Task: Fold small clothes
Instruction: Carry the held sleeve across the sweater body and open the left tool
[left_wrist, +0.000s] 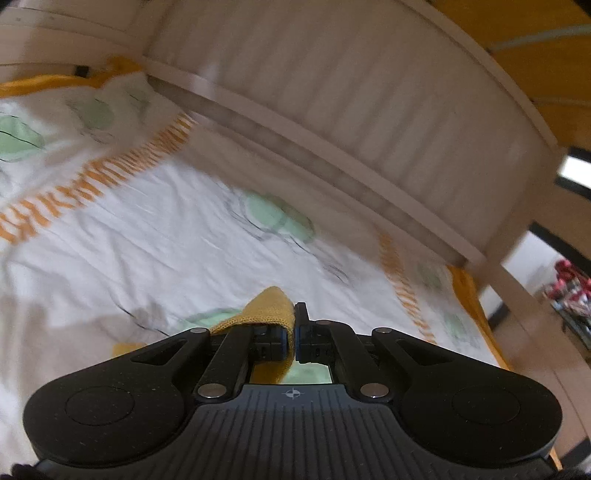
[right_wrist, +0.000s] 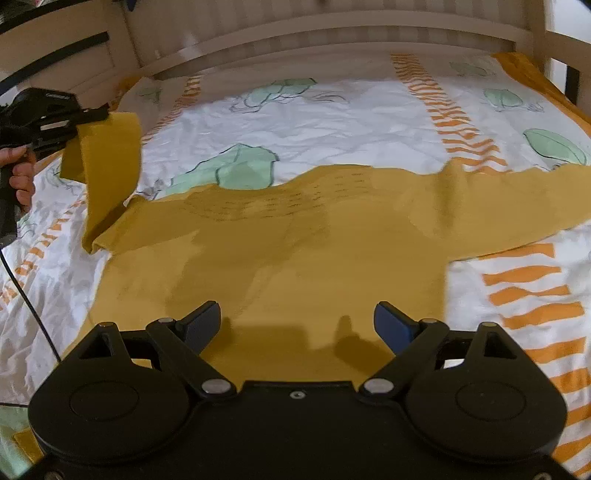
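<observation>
Bed (right_wrist: 332, 122), white cover printed with green leaves and orange stripes, slatted headboard behind. Mustard-yellow knit long-sleeved top (right_wrist: 295, 251) spread flat mid-bed. Left gripper (left_wrist: 294, 332) clamped on sleeve cuff (right_wrist: 107, 140), raised near left edge. Right gripper (right_wrist: 297, 321) jaws apart, empty, above hem. Step: sleeve fold. Next, likely: carry cuff inward across body, release.

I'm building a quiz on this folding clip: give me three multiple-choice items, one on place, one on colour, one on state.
1. Where does the garment's body lie?
A. On the patterned bedsheet
B. On a bare wooden floor
C. Inside a basket

2. What colour is the garment?
A. Navy blue
B. Mustard yellow
C. Pink

3. How is the lifted sleeve held?
A. Draped loose over the headboard
B. Clamped in the left hand-held gripper
C. Pinned under the right hand-held gripper

Answers: 1 A, the garment is spread on the bedsheet. 2 B, its knit is mustard yellow. 3 B, the left hand-held gripper is shut on the sleeve; the right hand-held gripper hovers open.
</observation>
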